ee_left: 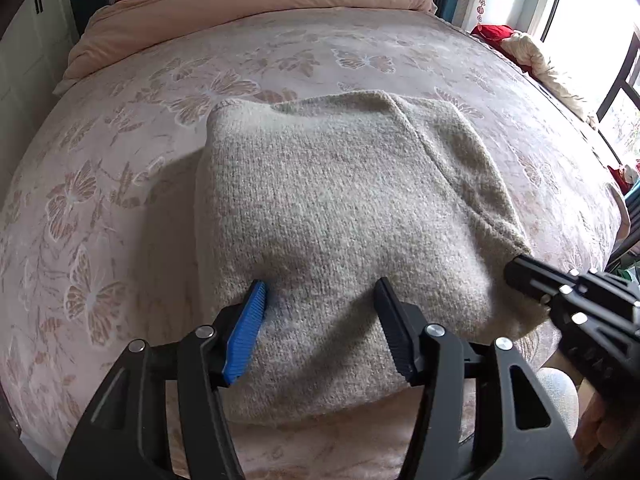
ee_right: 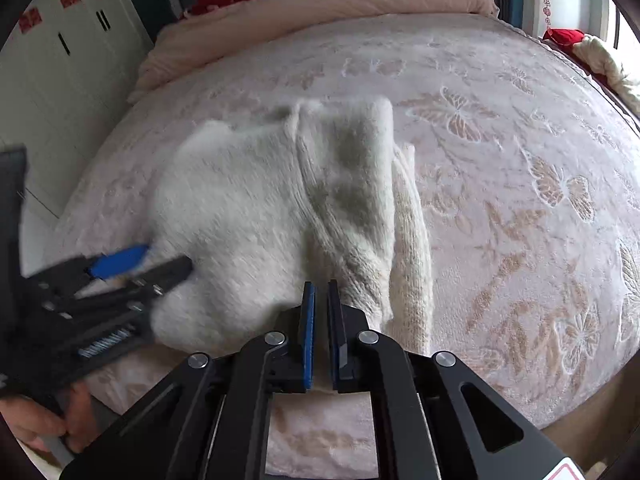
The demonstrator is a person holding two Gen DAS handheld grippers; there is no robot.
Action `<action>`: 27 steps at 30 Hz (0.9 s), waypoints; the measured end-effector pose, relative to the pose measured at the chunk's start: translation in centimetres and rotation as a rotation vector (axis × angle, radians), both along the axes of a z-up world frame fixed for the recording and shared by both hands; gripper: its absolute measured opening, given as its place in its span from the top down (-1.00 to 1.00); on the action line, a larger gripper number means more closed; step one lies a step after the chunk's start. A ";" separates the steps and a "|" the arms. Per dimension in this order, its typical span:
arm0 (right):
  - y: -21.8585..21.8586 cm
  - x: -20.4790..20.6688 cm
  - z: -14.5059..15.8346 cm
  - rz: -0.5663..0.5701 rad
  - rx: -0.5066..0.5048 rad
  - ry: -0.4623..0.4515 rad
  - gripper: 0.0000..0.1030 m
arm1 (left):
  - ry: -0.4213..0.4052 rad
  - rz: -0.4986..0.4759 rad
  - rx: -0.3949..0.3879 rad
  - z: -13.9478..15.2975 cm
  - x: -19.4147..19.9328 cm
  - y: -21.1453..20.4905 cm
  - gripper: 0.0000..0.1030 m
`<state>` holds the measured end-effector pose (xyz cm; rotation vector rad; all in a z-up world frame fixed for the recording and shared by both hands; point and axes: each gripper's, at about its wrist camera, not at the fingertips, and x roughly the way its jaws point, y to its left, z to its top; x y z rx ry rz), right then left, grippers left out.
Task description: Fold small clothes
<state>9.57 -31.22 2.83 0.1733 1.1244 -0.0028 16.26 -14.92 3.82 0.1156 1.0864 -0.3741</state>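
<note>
open left tool over folded sweater.

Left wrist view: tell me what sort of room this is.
Most likely a bedroom. A wide bed with a butterfly-patterned cover fills the view, a peach duvet is bunched at its far end, and white cupboard doors stand beside it.

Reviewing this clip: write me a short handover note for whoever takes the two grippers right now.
Left gripper: jaws open, tips resting against the near part of the beige knit sweater, gripping nothing.
Right gripper: shut, at the sweater's near right corner; whether it pinches fabric cannot be told.
Sweater lies folded into a compact block on the butterfly-print bedspread.
Done: sides folded in.
Left: probably tidy the right edge, then release.
</note>
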 end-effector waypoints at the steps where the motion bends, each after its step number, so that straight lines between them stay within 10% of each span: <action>1: 0.1 0.0 -1.3 0.009 0.000 0.031 0.98 | 0.005 0.000 -0.003 0.0 0.1 0.0 -0.05; 10: -1.3 6.6 5.9 0.019 0.086 -0.130 0.93 | 0.008 0.049 -0.128 3.5 3.0 1.3 -0.06; 17: -4.5 15.3 -3.7 -0.059 0.097 0.072 1.00 | 0.079 0.069 -0.060 -1.3 8.3 0.1 -0.07; 20: -5.0 14.5 -2.2 -0.098 0.157 0.048 0.97 | 0.040 0.041 -0.017 -1.6 8.1 -0.6 -0.14; 23: -5.0 11.6 1.3 -0.099 0.147 -0.040 0.58 | 0.043 0.043 -0.082 0.1 7.4 0.4 -0.15; 27: -6.1 4.7 3.2 -0.141 0.161 -0.115 -0.50 | 0.063 0.101 -0.252 2.1 4.5 4.2 -0.71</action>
